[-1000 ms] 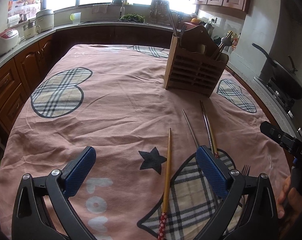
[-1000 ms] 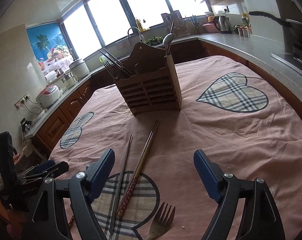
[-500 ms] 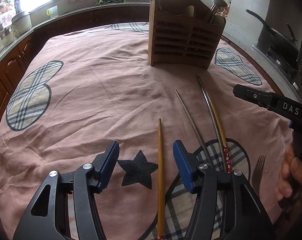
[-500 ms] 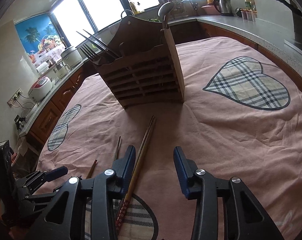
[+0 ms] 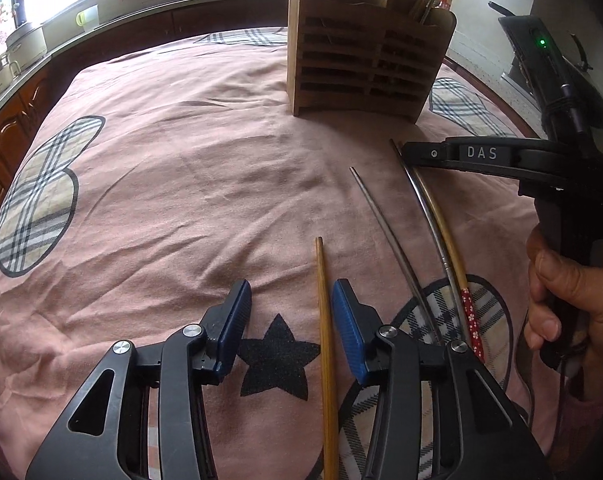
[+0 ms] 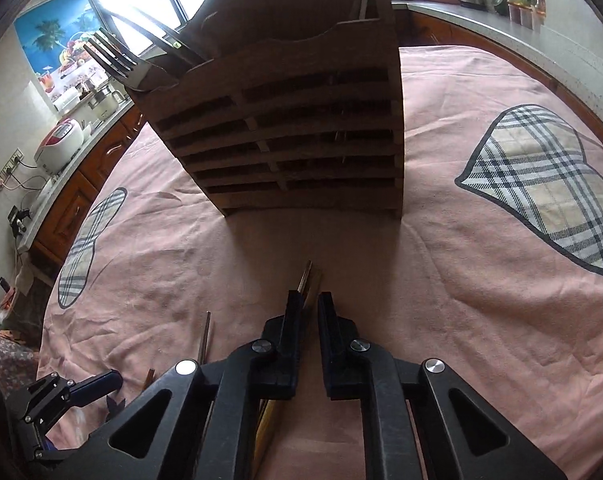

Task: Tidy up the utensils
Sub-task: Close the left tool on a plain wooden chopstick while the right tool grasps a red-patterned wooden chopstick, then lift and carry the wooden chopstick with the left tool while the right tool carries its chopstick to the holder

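Chopsticks lie loose on the cloth-covered counter. From the left wrist, a wooden chopstick sits between the closing left tongs, unpinched, just inside the right-hand pad.

From the right wrist, the right tongs are closing around a paired metal and wooden stick, nearly clenched. The utensil holder stands just ahead. Next, I judge: finish both grips, lift, then drop them in.

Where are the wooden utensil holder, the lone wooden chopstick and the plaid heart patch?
Wooden utensil holder [image 5: 361, 64], left wrist view, on its slatted front.
Lone wooden chopstick [image 5: 324, 300], left wrist view, on its shaft between the jaws.
Plaid heart patch [image 6: 549, 184], right wrist view, at its middle.
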Demonstrator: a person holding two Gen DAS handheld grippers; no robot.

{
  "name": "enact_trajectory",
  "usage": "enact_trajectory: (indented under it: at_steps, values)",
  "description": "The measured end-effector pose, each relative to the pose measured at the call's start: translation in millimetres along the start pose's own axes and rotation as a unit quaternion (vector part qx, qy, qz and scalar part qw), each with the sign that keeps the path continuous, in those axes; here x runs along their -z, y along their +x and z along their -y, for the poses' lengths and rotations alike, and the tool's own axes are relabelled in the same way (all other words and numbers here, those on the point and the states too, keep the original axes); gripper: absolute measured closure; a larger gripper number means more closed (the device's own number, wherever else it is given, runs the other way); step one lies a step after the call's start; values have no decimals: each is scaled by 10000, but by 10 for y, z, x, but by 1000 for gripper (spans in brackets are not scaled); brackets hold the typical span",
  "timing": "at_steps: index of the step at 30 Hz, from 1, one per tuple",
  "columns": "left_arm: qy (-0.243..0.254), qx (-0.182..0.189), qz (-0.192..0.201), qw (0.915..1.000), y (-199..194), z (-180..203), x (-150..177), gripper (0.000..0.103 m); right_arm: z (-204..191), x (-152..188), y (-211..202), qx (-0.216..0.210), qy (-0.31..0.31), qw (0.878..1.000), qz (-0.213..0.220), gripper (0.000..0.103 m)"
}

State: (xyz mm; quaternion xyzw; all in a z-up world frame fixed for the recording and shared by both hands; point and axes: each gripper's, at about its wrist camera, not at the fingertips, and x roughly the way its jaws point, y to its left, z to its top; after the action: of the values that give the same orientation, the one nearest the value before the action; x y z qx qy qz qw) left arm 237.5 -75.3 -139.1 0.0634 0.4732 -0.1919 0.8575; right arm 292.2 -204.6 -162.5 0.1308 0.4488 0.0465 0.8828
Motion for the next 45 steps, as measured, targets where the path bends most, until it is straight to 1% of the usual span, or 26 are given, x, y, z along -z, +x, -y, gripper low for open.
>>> enact_trajectory:
  at_steps: [5, 7, 8, 9, 10, 11, 16, 22, 26, 33, 45]
  values:
    - [118, -48, -53, 9999, 47, 34, -52, 61, -47, -65, 60, 26, -66, 9999, -74, 95]
    - [226, -108, -35, 9997, 56, 68, -53, 65, -51, -88, 70, 47, -114, 9999, -93, 96]
    - [278, -121, -16, 9995, 60, 84, -56, 74, -48, -91, 69, 29, -120, 9999, -108, 96]
    - [290, -85, -15, 9995, 58, 89, -62, 87, -44, -90, 69, 3, -135, 9998, -137, 96]
    - [255, -16, -33, 9997, 59, 83, -71, 95, -41, -95, 60, -1, -150, 9998, -131, 96]
    - [212, 33, -47, 9998, 57, 69, -78, 97, -36, -91, 43, -11, -141, 9998, -117, 96]
    - [-35, 263, 7, 9996, -22, -42, -59, 98, -23, -37, -205, -242, -52, 9997, 87, 98]
    - [-410, 651, 270, 9967, -320, -176, -51, 98, -88, 25, -619, -529, -74, 9978, 400, 98]
    - [-528, 729, 524, 9946, -579, -212, -65, 98, -138, 84, -848, -628, -125, 9962, 588, 98]
    - [-734, 863, 1038, 9881, -979, -270, -99, 98, -202, 168, -1172, -753, -153, 9929, 911, 98]
    - [-896, 933, 1549, 9794, -1392, -315, -45, 98, -261, 281, -1606, -803, -290, 9872, 1346, 98]
